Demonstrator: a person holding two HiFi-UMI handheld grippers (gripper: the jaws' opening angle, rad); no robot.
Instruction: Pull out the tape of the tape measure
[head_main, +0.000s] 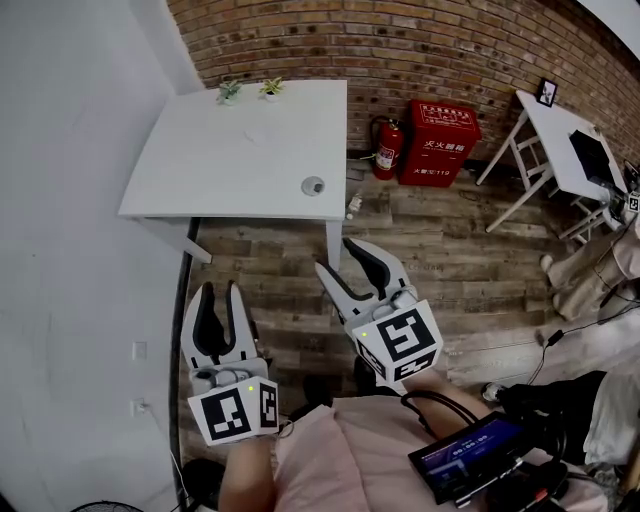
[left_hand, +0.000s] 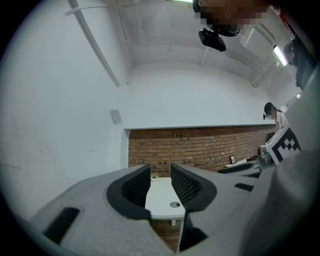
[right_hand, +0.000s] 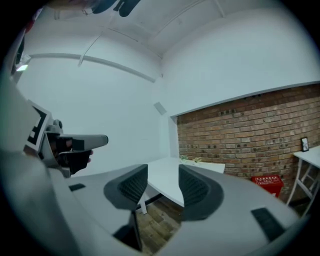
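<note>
Looking down in the head view, two grippers hang over the wood-plank floor (head_main: 450, 250). The left gripper (head_main: 220, 292) is at the near left, close beside the plain white wall (head_main: 70, 200). The right gripper (head_main: 334, 254) is nearer the middle, well short of the one white rectangular table (head_main: 240, 150). Two small potted green plants (head_main: 229, 92) (head_main: 271, 88) stand at the table's far edge, against the red brick wall (head_main: 400, 40). One small round grey object (head_main: 313, 185) lies alone near the table's near right corner. It may be the tape measure, though I cannot tell for sure. To the right stand one red fire extinguisher (head_main: 387, 148) and one red metal box (head_main: 438, 142). A second white folding table (head_main: 560, 140) stands far right. Open floor lies between the grippers and the table.

Through the left gripper view, the jaws stand a narrow gap apart with nothing between them. The tabletop and the round object show beyond, untouched.

Through the right gripper view, the jaws are spread wide and empty. The table's near corner is ahead, with bare floor beneath it.
</note>
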